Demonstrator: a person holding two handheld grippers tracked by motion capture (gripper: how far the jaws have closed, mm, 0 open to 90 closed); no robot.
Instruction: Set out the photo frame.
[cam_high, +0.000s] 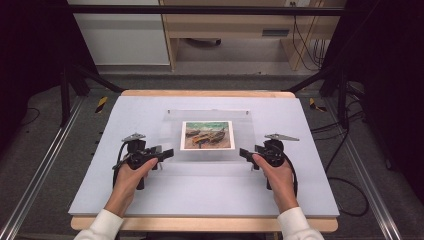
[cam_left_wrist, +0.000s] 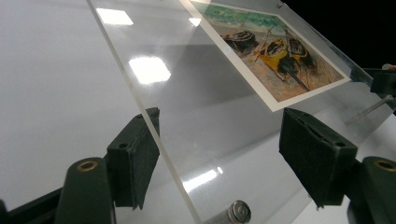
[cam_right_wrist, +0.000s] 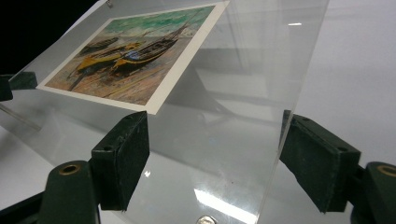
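Clear acrylic panel (cam_high: 209, 116) flat on the pale mat (cam_high: 200, 195), mid-table, slightly toward the far side. Printed picture of beached boats (cam_high: 208, 135) sandwiched at its centre. Small metal stud (cam_left_wrist: 239, 212) at the panel's near corner in the left gripper view.

Left hand (cam_high: 131, 177) in from the bottom edge, white cuff showing, forearm angled inward. Wrapped around the handle of the left gripper (cam_high: 162, 152), which points level, toward the panel's left edge. Jaws spread, straddling that edge: one pad just beside the cut edge, the other standing well off the sheet's face. No squeeze visible.

Right hand (cam_high: 276, 175) mirrored on the other side, forearm angled inward, white cuff showing. Right gripper (cam_high: 245, 152) held level and aimed at the panel's right edge. Jaws spread here too, edge of the sheet between them: one pad near the cut edge, the other seen through the clear sheet, near the picture's corner. Not clamped.

Both hands low, close to the mat, about level with the panel's near half.
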